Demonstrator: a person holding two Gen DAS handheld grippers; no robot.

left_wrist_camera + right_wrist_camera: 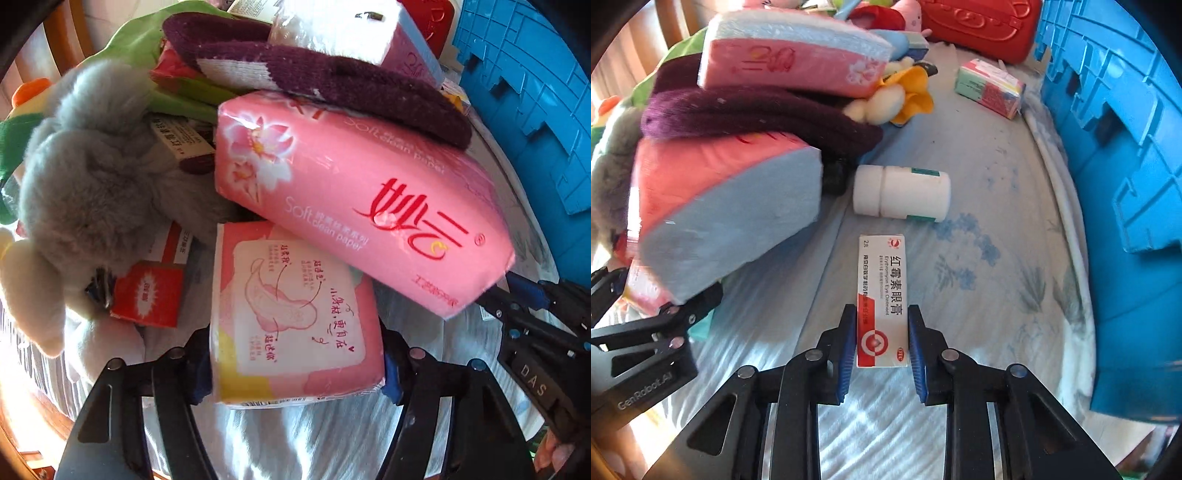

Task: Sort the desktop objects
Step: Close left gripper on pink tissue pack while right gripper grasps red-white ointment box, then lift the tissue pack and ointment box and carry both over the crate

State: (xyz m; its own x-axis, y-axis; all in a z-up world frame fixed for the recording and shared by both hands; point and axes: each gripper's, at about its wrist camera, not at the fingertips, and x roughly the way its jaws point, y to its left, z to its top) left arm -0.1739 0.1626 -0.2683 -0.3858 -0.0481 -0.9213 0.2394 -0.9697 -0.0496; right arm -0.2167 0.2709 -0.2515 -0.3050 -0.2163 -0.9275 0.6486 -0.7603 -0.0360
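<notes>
The left gripper (295, 363) has its jaws clamped on a pink pad packet (295, 314) under the tissue pack (365, 206), while the right gripper (882, 345) grips an ointment box (882, 295) above the cloth-covered table (990, 258), near a white bottle (901, 192).

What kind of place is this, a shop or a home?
Probably a home: a floral cloth covers the surface, strewn with a grey plush toy, tissue packs and a medicine bottle.
</notes>
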